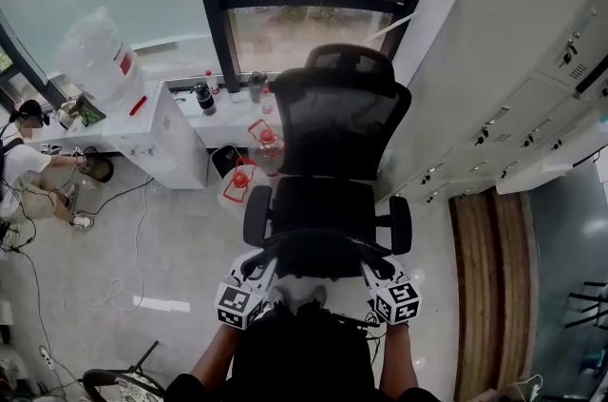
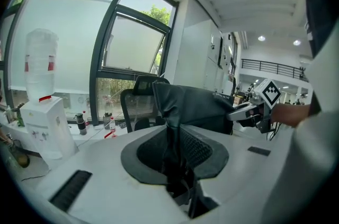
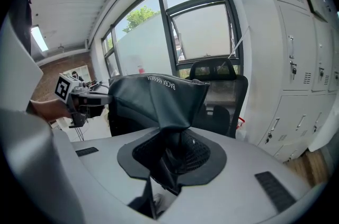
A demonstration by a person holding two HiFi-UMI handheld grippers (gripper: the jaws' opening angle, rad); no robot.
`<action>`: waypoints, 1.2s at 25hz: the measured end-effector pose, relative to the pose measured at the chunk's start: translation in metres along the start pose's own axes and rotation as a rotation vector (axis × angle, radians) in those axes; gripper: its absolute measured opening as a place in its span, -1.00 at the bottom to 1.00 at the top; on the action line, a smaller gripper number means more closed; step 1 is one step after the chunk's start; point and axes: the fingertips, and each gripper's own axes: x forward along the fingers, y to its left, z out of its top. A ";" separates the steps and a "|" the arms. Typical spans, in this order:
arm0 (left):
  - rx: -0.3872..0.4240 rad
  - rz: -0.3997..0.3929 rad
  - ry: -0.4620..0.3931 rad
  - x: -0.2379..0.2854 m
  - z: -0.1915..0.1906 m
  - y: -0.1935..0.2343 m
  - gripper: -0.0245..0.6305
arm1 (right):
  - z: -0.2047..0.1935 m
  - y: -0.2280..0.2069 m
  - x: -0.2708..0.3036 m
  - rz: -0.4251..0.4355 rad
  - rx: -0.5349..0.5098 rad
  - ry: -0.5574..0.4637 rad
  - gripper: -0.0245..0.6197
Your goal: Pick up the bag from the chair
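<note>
A black bag (image 1: 314,250) hangs stretched between my two grippers, just in front of the black mesh office chair (image 1: 334,136) and over its seat's near edge. My left gripper (image 1: 251,284) is shut on one end of the bag, with dark fabric (image 2: 175,157) bunched in its jaws. At the other end my right gripper (image 1: 382,282) is also shut on fabric (image 3: 170,154). White lettering shows on the bag (image 3: 159,96) in the right gripper view. Each gripper view shows the opposite gripper (image 2: 253,110) (image 3: 80,99) holding the far end.
A white water dispenser (image 1: 119,101) stands at the left beside the window. Bottles and red-handled jugs (image 1: 249,174) sit on the floor left of the chair. White lockers (image 1: 518,120) line the right wall. A person (image 1: 27,170) sits at the far left, cables on the floor nearby.
</note>
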 end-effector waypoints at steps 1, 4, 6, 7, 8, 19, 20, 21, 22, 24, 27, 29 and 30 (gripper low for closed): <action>0.005 -0.003 -0.003 -0.002 0.001 0.001 -0.72 | -0.001 0.003 0.000 -0.001 0.002 -0.002 -0.69; 0.006 -0.008 -0.003 -0.007 -0.001 0.003 -0.72 | -0.005 0.010 -0.001 -0.005 0.003 -0.001 -0.69; -0.002 -0.010 -0.001 -0.010 -0.002 0.004 -0.72 | -0.005 0.014 -0.002 -0.012 -0.003 0.003 -0.69; -0.005 -0.010 0.003 -0.011 -0.004 0.005 -0.72 | -0.005 0.016 -0.002 -0.013 -0.008 0.006 -0.69; -0.006 -0.010 0.007 -0.012 -0.006 0.005 -0.72 | -0.005 0.017 -0.002 -0.013 -0.013 0.009 -0.69; -0.011 -0.022 0.024 -0.015 -0.011 0.000 -0.72 | -0.013 0.020 -0.007 -0.004 -0.029 0.028 -0.69; -0.012 -0.023 0.026 -0.015 -0.012 -0.001 -0.72 | -0.013 0.021 -0.007 -0.003 -0.030 0.029 -0.69; -0.011 -0.024 0.028 -0.016 -0.013 -0.001 -0.72 | -0.014 0.021 -0.008 -0.003 -0.031 0.030 -0.69; -0.009 -0.025 0.029 -0.016 -0.014 -0.002 -0.72 | -0.015 0.020 -0.008 -0.003 -0.032 0.030 -0.69; -0.003 -0.028 0.029 -0.016 -0.014 -0.004 -0.72 | -0.015 0.020 -0.010 -0.003 -0.033 0.030 -0.69; 0.011 -0.030 0.033 -0.017 -0.015 -0.008 -0.72 | -0.018 0.020 -0.012 -0.001 -0.029 0.032 -0.69; 0.014 -0.033 0.036 -0.016 -0.015 -0.010 -0.72 | -0.020 0.019 -0.013 -0.003 -0.026 0.034 -0.69; 0.013 -0.035 0.036 -0.015 -0.015 -0.010 -0.72 | -0.021 0.018 -0.013 -0.004 -0.025 0.035 -0.69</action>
